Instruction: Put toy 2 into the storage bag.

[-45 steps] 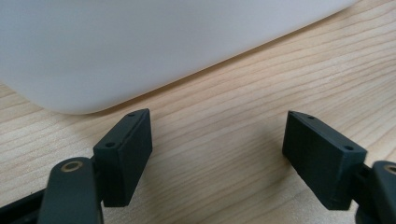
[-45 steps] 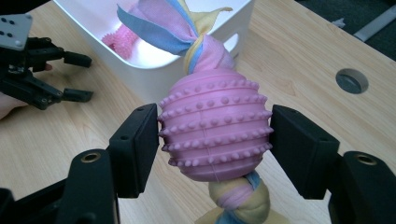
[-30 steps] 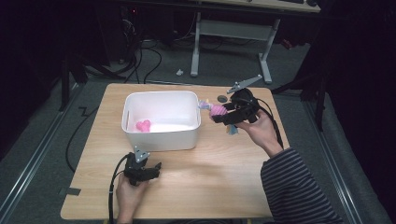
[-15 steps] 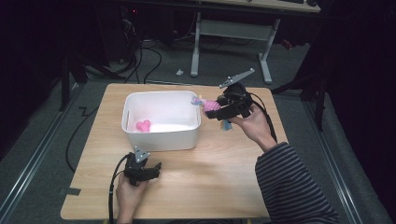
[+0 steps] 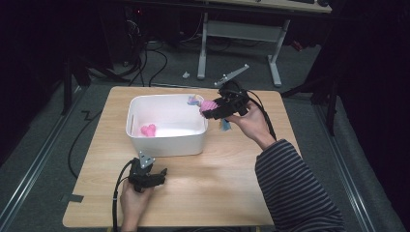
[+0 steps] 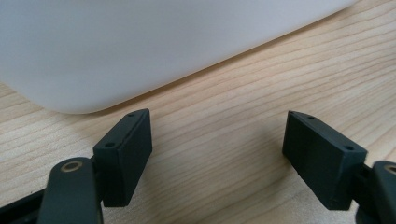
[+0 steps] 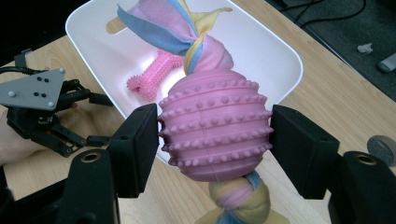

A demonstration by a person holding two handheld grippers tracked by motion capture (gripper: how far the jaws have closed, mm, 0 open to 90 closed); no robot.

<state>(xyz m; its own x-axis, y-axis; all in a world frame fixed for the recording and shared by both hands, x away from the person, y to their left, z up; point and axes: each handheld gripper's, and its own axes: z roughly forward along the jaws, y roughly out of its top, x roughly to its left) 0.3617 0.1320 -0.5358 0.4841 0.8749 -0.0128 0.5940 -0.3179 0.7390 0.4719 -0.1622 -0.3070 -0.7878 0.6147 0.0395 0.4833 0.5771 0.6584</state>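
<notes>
My right gripper (image 7: 214,135) is shut on a pink studded ball toy (image 7: 215,130) with a knotted pastel rope through it. In the high view that gripper (image 5: 212,109) holds the ball toy (image 5: 208,105) over the right rim of the white bin (image 5: 167,145). A pink bone toy (image 5: 148,130) lies inside the bin (image 7: 280,51) on its floor, and the bone toy (image 7: 154,74) also shows past the ball. My left gripper (image 5: 162,175) rests low on the table in front of the bin, open, its jaws wide apart over bare wood (image 6: 217,156) with the bin's wall (image 6: 140,46) just ahead.
The wooden table (image 5: 232,193) has free room in front of and to the right of the bin. A small grey disc (image 7: 380,147) lies on the table near the right gripper. Cables and desk legs (image 5: 273,53) stand on the floor beyond the far edge.
My right gripper has carried the ball toy leftward, from beside the bin to over its right rim. The left gripper has stayed put.
</notes>
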